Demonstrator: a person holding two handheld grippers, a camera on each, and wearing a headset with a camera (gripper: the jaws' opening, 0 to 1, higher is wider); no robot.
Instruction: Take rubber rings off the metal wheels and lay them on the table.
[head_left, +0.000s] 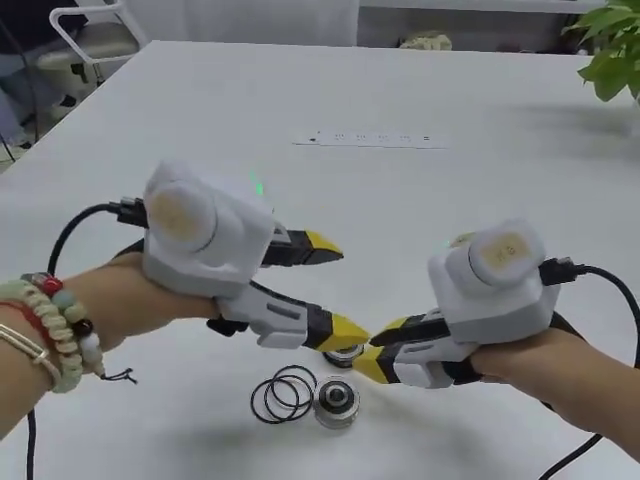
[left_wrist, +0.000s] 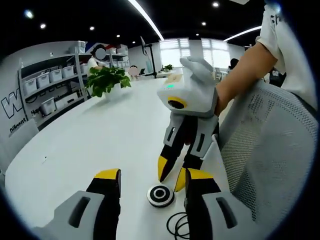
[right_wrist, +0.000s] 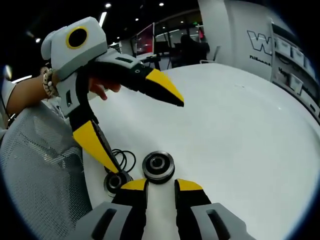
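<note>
The left gripper (head_left: 335, 288) is held with its jaws spread wide, one tip well above the other. The right gripper (head_left: 378, 357) faces it, jaws only narrowly parted, tips close to the left's lower tip.

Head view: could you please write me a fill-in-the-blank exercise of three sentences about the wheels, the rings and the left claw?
1. On the table stand ___ metal wheels.
2. The loose rubber rings lie on the table and are ___ in colour.
3. The left claw is ___, not shut.

Missing words: two; black; open.
</note>
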